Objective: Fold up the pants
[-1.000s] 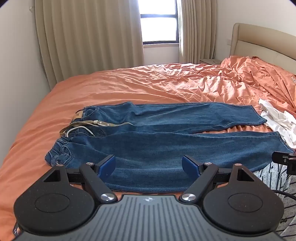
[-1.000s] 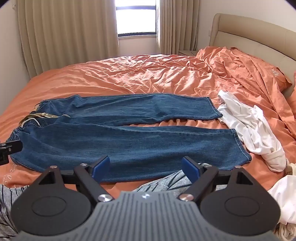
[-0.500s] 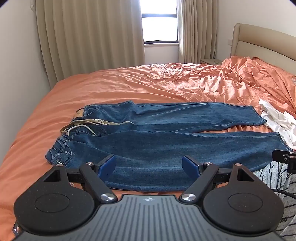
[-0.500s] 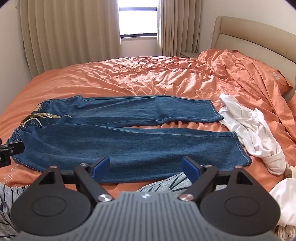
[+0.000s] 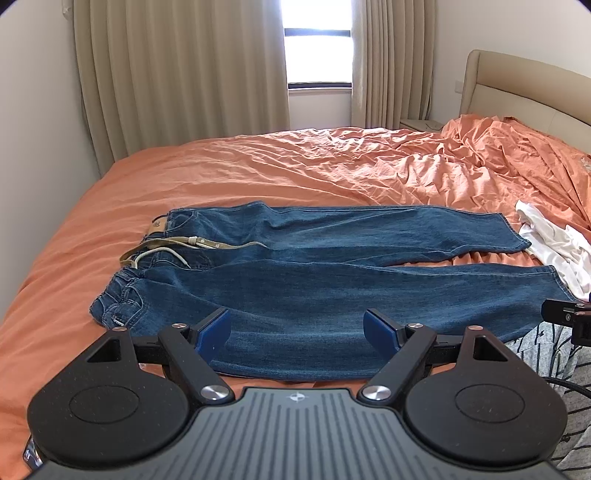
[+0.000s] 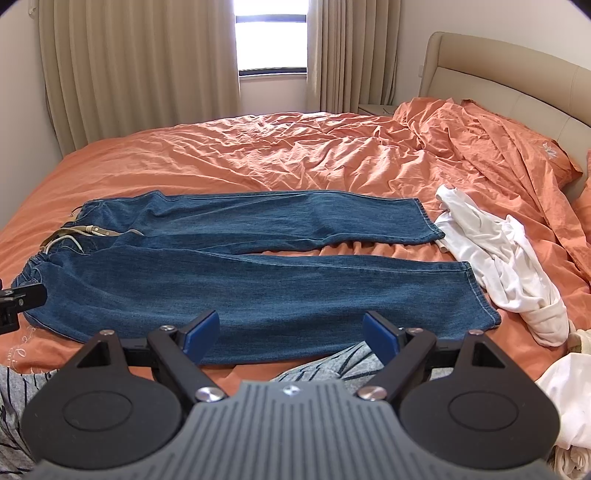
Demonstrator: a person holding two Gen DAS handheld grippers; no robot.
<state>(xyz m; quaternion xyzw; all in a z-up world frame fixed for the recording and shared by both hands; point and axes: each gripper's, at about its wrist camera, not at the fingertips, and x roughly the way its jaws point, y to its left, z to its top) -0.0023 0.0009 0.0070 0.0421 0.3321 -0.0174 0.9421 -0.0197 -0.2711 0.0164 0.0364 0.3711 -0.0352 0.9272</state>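
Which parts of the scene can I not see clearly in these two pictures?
- Near edge of the jeans: in the left wrist view, hidden behind the open left gripper.
- Striped grey garment: in the right wrist view, mostly covered by the open right gripper.
- White clothes: cut off by the right edge of the left wrist view.
- Leather patch at the waistband: too small to read.
- Outside the window: overexposed.

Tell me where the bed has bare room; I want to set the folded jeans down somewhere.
Free: the orange sheet beyond the jeans toward the curtains, and left of the waistband. Crowded: the white garment against the hems, and striped grey fabric along the near edge.
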